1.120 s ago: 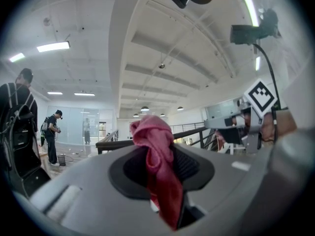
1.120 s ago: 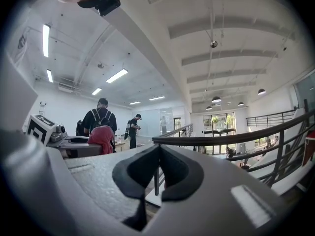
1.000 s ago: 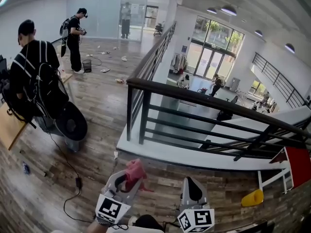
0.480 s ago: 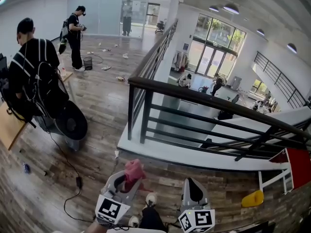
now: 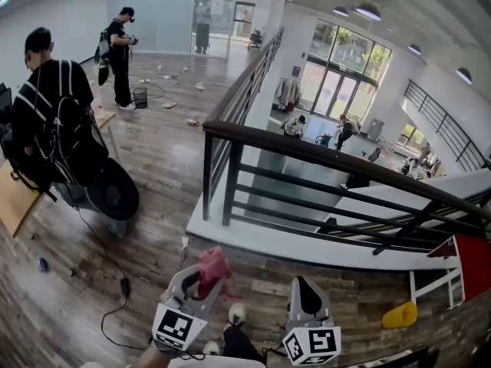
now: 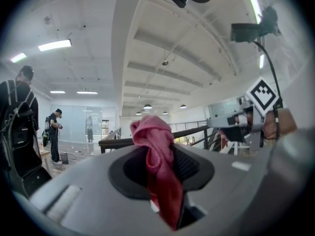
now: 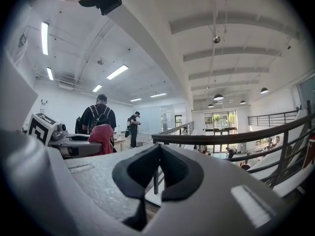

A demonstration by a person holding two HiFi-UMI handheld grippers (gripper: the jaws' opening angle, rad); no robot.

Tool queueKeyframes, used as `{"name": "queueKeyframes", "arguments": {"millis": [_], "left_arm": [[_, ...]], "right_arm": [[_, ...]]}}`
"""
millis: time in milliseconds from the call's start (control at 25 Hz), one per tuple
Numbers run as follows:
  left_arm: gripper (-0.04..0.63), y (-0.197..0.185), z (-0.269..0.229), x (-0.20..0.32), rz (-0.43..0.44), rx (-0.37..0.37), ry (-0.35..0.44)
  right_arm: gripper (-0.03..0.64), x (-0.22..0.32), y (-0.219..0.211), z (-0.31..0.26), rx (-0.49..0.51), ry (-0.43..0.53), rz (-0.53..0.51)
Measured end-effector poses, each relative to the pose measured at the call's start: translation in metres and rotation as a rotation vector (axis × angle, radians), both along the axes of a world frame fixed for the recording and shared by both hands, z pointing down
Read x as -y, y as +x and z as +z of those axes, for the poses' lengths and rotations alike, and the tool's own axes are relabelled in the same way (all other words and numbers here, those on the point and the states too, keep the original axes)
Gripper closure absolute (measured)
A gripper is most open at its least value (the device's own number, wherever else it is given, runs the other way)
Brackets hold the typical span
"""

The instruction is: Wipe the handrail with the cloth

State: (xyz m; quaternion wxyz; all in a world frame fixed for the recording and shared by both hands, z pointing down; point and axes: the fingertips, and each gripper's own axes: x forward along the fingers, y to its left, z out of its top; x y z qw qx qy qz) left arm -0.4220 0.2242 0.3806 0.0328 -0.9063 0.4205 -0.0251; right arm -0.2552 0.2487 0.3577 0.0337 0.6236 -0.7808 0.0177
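Pink-red cloth [image 5: 213, 263], soft and crumpled, is clamped between the jaws of the left gripper [image 5: 201, 278]. Its bunched top stands above the jaws, and the rest trails back between them, hiding much of the dark pads. The right gripper [image 5: 304, 286] has its dark padded jaws closed together with nothing between them. Both grippers sit low, well short of the handrail [image 5: 330, 159], a smooth dark rail topping a black barred balustrade. Its right end is cut off by the head view's edge. A small dark bin [image 5: 139, 97] stands far off on the plank floor [image 5: 161, 167]; its contents are too small to make out.
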Motion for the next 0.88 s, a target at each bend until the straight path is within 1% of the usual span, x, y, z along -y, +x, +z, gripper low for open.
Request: {"name": "queueKeyframes", "arguments": {"millis": [120,280,400,880], "left_arm": [[0.469,0.002,0.0,0.004,0.0,0.003,0.005],[0.469,-0.001,0.01,0.014,-0.007,0.013,-0.008],[0.469,0.0,0.007,0.023,-0.02,-0.002,-0.011],[0.469,0.014,0.001,0.067,-0.02,0.011,-0.006]], "right_arm": [[0.615,0.006,0.002,0.0,0.003,-0.001,0.001],[0.615,0.018,0.001,0.008,0.012,-0.011,-0.005],[0.615,0.027,0.001,0.009,0.019,-0.01,-0.013],[0.614,0.073,0.017,0.008,0.037,-0.017,-0.012]]}}
